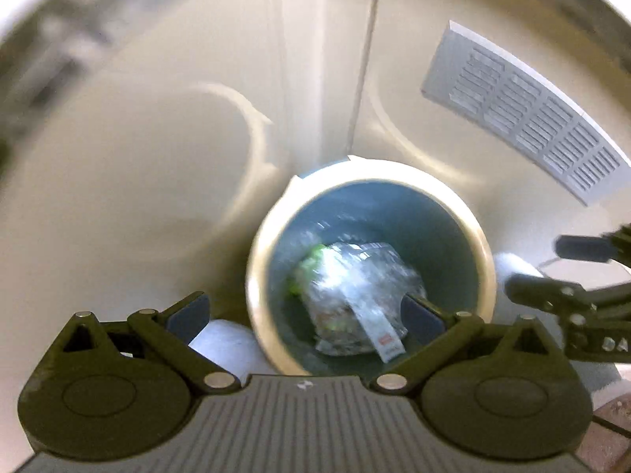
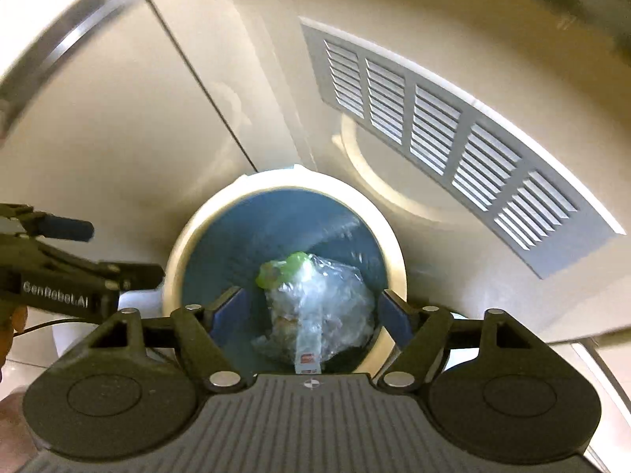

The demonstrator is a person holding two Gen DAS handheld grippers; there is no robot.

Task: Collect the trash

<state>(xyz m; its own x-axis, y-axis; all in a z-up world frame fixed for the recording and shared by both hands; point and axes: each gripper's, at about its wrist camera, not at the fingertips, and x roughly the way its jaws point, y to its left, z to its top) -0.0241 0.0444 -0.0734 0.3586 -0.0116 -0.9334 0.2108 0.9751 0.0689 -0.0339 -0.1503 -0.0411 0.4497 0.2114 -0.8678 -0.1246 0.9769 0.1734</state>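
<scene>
A round bin (image 1: 487, 260) with a cream rim and a blue-grey inside stands on the floor below both grippers. At its bottom lies crumpled clear plastic trash (image 1: 355, 295) with a green bit and a white labelled strip. The right wrist view shows the same bin (image 2: 394, 244) and trash (image 2: 327, 299). My left gripper (image 1: 305, 313) hangs above the bin's near rim, open, nothing between its pads. My right gripper (image 2: 309, 311) is open above the bin too, its pads clear of the trash far below. Each gripper appears at the edge of the other's view: the right (image 1: 532, 268), the left (image 2: 122, 252).
Cream cabinet doors rise behind the bin, with a grey louvred vent (image 1: 528, 110) at the right, also seen in the right wrist view as a vent (image 2: 453, 134). A white rounded object (image 1: 228, 343) sits beside the bin on the near left. Tiled floor (image 1: 607, 425) shows at the lower right.
</scene>
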